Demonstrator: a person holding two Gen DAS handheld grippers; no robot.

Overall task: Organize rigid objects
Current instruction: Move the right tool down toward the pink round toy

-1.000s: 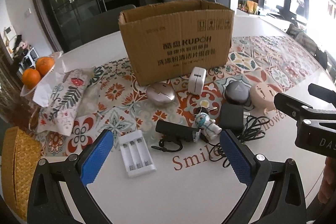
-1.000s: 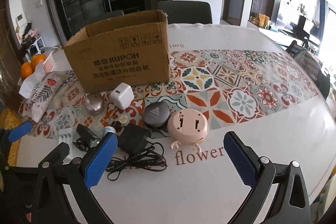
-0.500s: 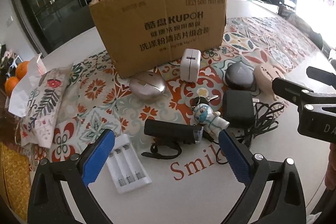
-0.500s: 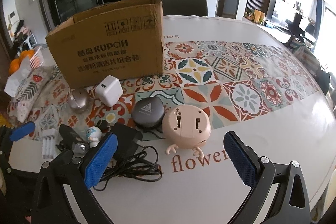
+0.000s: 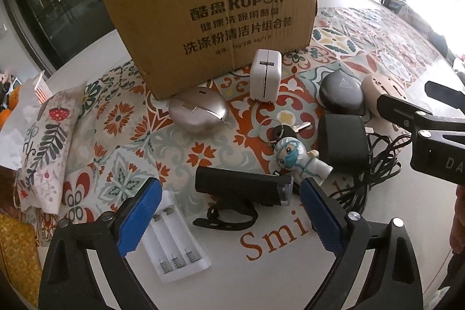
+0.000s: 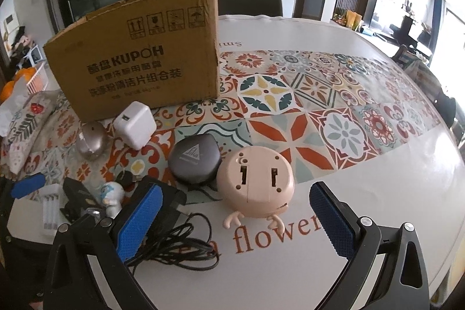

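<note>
Closer now, left tool (image 5: pixel 229 211) gapes over black flashlight (image 5: pixel 242 188), seemingly untouched.

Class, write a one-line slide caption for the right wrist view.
Open right gripper faces a pink round gadget before a cardboard box.

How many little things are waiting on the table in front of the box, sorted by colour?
White: 2, charger cube, battery holder
Black or dark grey: 3, bike light, power adapter, round case
Silver: 1, egg-shaped gadget
Pink: 1, round toy
Blue-white: 1, figurine keychain
Total: 8
</note>
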